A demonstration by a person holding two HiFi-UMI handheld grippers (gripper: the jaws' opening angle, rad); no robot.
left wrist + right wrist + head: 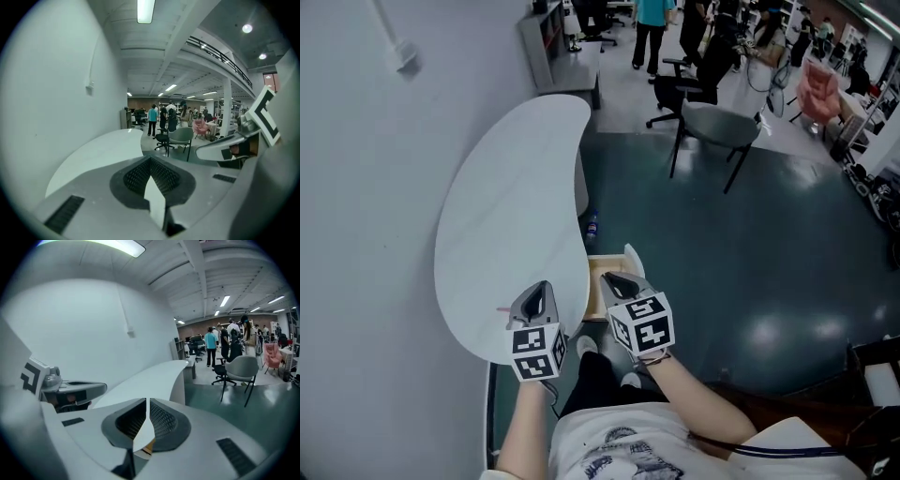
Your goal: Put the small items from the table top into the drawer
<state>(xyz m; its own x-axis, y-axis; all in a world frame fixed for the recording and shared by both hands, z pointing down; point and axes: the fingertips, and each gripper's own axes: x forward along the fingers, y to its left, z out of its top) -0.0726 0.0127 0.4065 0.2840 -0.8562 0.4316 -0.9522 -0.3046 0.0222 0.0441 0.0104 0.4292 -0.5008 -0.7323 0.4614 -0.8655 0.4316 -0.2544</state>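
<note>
Holds left gripper (541, 287) over near edge of the table (506, 206), jaws together, empty. Holds right gripper (611, 277) beside the table, above the open drawer (594, 298), jaws closed, nothing clearly gripped; drawer's contents not discernible.

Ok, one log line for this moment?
left gripper: jaws together, empty, over table top | right gripper: jaws together, over drawer | drawer: open

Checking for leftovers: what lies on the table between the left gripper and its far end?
Nothing: head view shows bare table beyond the left gripper.
</note>
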